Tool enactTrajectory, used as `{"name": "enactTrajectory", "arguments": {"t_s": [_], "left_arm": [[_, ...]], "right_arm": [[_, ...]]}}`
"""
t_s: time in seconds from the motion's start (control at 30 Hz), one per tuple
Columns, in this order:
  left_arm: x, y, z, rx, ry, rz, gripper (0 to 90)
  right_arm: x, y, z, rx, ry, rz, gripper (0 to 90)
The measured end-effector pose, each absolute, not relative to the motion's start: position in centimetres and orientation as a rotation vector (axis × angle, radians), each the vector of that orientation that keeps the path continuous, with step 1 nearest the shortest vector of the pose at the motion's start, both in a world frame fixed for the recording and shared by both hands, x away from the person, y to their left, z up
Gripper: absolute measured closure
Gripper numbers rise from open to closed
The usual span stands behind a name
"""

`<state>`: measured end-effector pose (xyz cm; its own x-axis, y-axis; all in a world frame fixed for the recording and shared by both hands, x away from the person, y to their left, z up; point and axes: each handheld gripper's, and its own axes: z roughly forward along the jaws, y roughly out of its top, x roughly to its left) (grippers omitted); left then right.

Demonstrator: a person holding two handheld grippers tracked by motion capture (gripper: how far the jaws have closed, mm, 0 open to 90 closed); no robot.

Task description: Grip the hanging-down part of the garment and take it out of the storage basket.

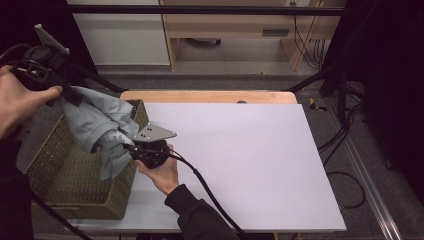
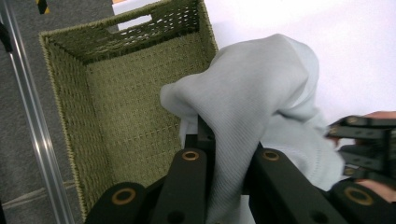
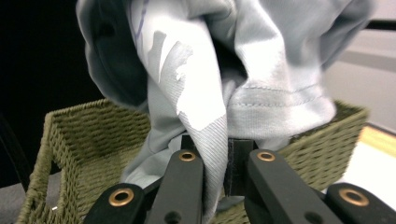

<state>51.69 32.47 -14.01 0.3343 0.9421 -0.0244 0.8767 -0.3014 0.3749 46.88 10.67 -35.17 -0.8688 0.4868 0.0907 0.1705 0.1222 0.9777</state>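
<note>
A pale grey shirt (image 1: 102, 129) is held up over a green wicker basket (image 1: 60, 170) that stands at the left edge of the table (image 1: 240, 160). The left gripper (image 1: 59, 91) is seen pressed together on one bunch of the shirt (image 2: 261, 107), above the basket's far left corner. The right gripper (image 1: 131, 148) is pinched on another fold (image 3: 205, 93), by the basket's right wall. The shirt hangs between the two, its lower part drooping into the basket.

Basket (image 1: 55, 170) at the table's (image 1: 240, 165) left edge, garment (image 1: 100, 125) hanging above it (between both grippers)
</note>
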Motion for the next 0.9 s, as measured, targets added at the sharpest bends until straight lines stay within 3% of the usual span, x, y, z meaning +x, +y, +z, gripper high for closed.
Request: {"name": "enactTrajectory", "arguments": {"t_s": [0.37, 0.9], "left_arm": [[51.3, 31.8, -13.7, 2.280, 1.578, 0.268, 85.5], [51.3, 30.3, -13.6, 2.289, 1.521, 0.249, 85.5]], "right_arm": [[46.3, 6.4, -30.4, 0.583, 2.034, 1.783, 87.5], [45.7, 4.0, -27.2, 0.575, 1.914, 1.776, 87.5]]}}
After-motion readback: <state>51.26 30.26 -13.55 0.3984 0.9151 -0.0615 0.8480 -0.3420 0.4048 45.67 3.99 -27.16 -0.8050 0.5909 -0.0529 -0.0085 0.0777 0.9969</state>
